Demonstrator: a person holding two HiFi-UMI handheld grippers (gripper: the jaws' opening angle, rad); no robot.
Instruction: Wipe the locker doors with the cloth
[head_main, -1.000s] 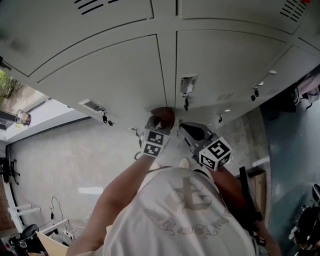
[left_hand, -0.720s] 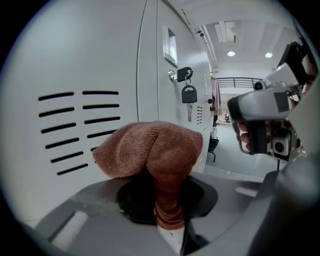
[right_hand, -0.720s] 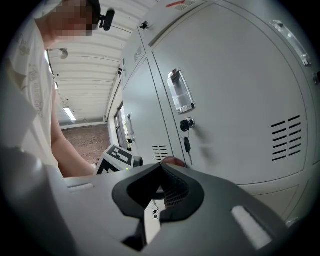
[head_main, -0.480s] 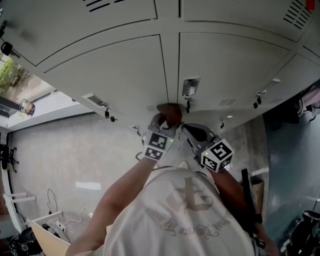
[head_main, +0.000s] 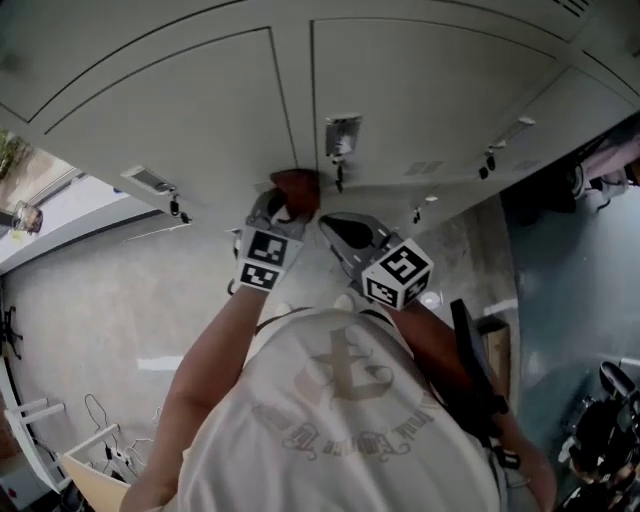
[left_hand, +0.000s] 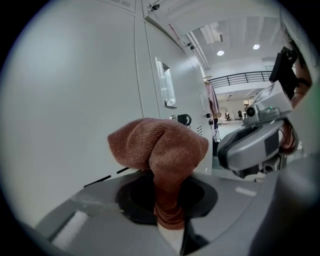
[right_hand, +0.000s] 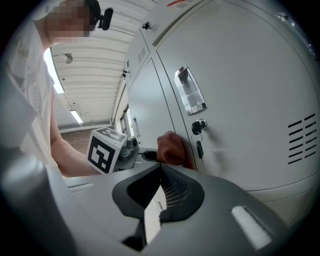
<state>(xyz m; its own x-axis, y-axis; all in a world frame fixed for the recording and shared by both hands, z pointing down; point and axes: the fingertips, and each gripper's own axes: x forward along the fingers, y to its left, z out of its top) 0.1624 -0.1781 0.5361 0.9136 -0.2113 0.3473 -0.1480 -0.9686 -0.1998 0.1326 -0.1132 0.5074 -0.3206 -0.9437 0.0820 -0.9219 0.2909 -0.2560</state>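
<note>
Left gripper (head_main: 283, 207): its jaws are clamping shut on a reddish-brown cloth (head_main: 296, 190), and the person's left arm is reaching it up toward the grey locker doors (head_main: 200, 110). Seen from the left gripper view, the cloth (left_hand: 160, 145) is rising out of the jaw throat as a narrow neck and bunching into a rounded wad above it, lying against the pale door face (left_hand: 65, 100). From the head view, the wad is sitting on the vertical strip between two neighbouring doors, low on their panels and just left of a key (head_main: 339, 172) that is hanging from the lock of the right-hand door. A clear label holder (head_main: 341, 133) is sitting above that lock. Right gripper (head_main: 330, 225): its jaws are resting together with nothing between them, as the right gripper view (right_hand: 155, 202) is showing, and it is hovering just beside the left one, close to the door but apart from it. Both marker cubes are facing the head camera; the right one (head_main: 398, 273) is tilting on a corner. The person's pale printed shirt (head_main: 340, 420) is filling the lower part of the head view, above a speckled grey floor (head_main: 110, 300).
</note>
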